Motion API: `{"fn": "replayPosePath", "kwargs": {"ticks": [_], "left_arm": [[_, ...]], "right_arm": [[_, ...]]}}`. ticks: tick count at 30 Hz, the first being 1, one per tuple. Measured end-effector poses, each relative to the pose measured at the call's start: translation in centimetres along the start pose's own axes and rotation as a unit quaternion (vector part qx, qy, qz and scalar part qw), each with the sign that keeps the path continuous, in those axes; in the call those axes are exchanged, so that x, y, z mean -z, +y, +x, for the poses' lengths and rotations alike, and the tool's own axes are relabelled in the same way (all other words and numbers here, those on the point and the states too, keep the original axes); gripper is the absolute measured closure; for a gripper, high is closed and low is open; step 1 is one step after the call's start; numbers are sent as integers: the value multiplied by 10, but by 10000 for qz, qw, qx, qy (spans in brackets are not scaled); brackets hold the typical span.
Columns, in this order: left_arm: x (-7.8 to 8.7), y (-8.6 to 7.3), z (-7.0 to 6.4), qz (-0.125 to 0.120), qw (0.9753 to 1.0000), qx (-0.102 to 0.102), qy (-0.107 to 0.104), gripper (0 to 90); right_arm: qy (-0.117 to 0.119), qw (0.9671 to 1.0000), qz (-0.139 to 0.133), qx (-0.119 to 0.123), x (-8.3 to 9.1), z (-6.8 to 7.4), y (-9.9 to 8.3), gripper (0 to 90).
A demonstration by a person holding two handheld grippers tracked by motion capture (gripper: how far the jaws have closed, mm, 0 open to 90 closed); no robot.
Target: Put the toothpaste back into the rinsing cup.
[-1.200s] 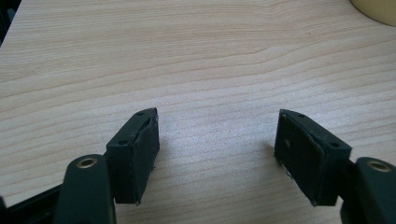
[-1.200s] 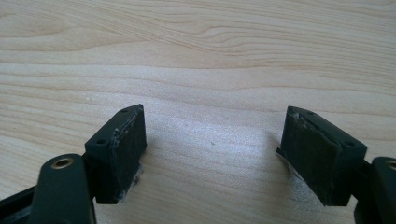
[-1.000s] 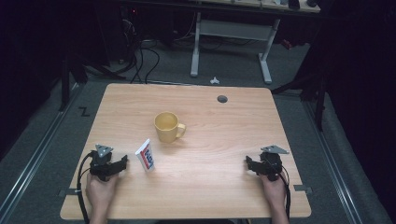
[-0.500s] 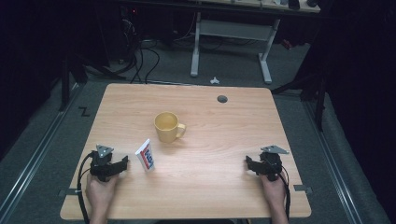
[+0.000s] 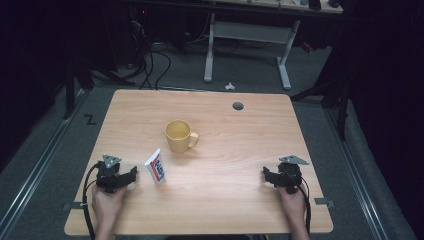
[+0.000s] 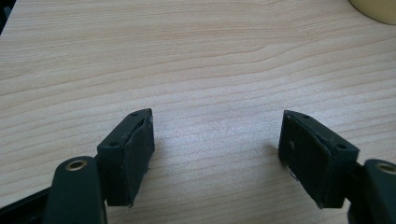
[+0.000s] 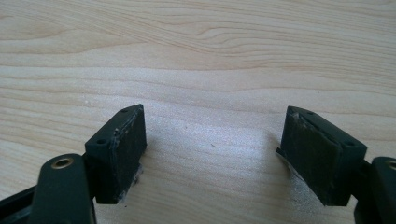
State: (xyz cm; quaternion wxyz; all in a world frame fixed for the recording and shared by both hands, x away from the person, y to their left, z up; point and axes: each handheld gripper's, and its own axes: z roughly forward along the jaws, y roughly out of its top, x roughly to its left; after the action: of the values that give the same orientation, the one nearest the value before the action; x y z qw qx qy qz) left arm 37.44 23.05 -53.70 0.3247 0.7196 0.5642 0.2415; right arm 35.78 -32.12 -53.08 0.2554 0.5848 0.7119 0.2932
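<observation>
- We take the yellow mug (image 5: 178,135) as our landmark: it stands upright near the middle of the wooden table (image 5: 240,135), its handle turned toward the person's right.
- Just in front of the mug, on the person's side and slightly to the left, we see a small white packet (image 5: 155,166) with blue and red print, standing on the tabletop and leaning a little; it is near the mug but not touching it.
- The left gripper (image 5: 131,174) sits to the left of that packet and nearer the person than the mug, held low over the table by the left hand (image 5: 106,205). Its tips point toward the packet, close beside it, with a gap between.
- In the left gripper view we find its jaws spread wide with bare wood grain between them, holding nothing; a curved yellow edge of the mug (image 6: 373,9) shows at the top right corner.
- The right gripper (image 5: 265,174) lies well to the right of the mug and nearer the person, held by the right hand (image 5: 292,205), its tips pointing inward toward the table's middle.
- In the right gripper view we see its jaws also spread wide over plain wood, gripping nothing.
- Beyond the mug, toward the table's far edge and to the right, we note a round dark cable hole (image 5: 238,106).
</observation>
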Motion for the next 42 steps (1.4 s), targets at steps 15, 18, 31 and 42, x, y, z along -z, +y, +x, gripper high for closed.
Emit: {"fn": "replayPosePath", "kwargs": {"ticks": [15,18,31,42], "left_arm": [[3,1,-1,-11,9999,-3,-105,238],[8,1,-4,-15,9999,-36,-136,239],[23,-4,-17,-217,9991,-107,-339,277],[36,-7,-25,-325,9982,-80,-504,276]], "right_arm": [[-21,10000,-9,-21,-1,0,1,225],[-22,10000,-3,-33,-1,1,1,225],[-21,10000,-5,-27,-1,1,1,226],[-14,10000,3,-15,0,1,0,225]]}}
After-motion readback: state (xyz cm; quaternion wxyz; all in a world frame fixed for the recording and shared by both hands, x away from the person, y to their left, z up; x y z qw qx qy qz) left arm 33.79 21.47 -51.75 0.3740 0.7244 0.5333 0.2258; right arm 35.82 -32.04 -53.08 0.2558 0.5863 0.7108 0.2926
